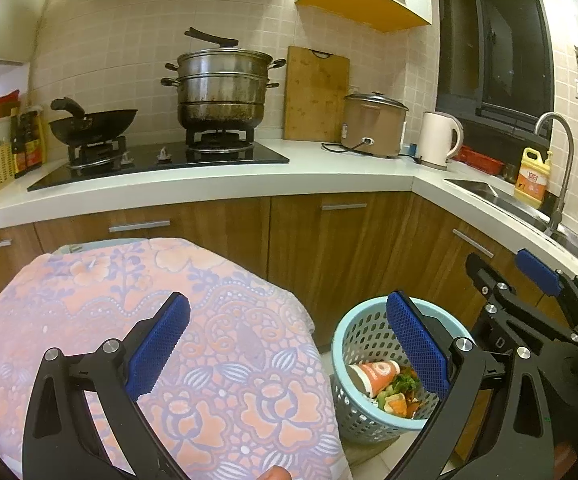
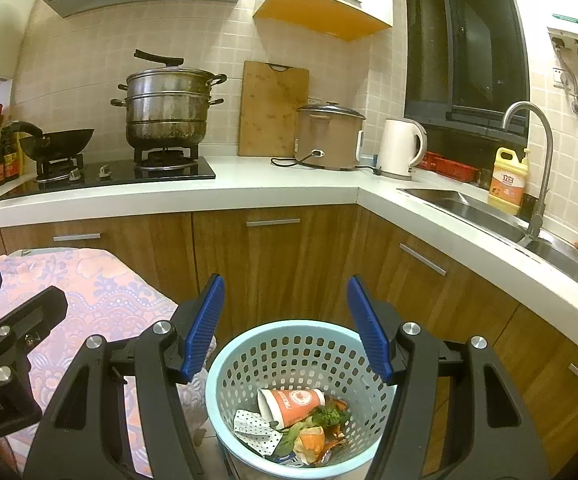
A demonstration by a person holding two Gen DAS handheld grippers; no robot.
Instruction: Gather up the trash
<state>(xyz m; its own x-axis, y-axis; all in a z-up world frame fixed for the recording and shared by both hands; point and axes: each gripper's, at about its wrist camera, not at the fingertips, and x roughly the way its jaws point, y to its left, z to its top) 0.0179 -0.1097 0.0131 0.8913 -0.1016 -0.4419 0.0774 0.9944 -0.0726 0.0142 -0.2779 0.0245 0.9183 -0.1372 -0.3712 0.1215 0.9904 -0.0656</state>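
Observation:
A light-blue perforated waste basket (image 2: 301,340) stands on the floor by the cabinets. Inside lie an orange paper cup (image 2: 295,400), a dotted white wrapper (image 2: 255,426), green leaves and orange peel (image 2: 313,438). My right gripper (image 2: 287,328) hovers above the basket's rim, jaws apart with nothing between them. My left gripper (image 1: 289,354) stands wide open and empty over the floral cloth (image 1: 217,360), its right finger in front of the basket (image 1: 363,340). The cup (image 1: 375,376) shows there too. The right gripper (image 1: 529,280) appears at the right edge of the left wrist view.
A pink and purple floral cloth (image 2: 101,300) covers a low surface left of the basket. Wooden cabinets (image 2: 273,264) stand behind. On the white counter (image 2: 289,196) sit a wok, a steamer pot (image 2: 167,108), a rice cooker, a kettle (image 2: 399,148) and a sink (image 2: 469,208).

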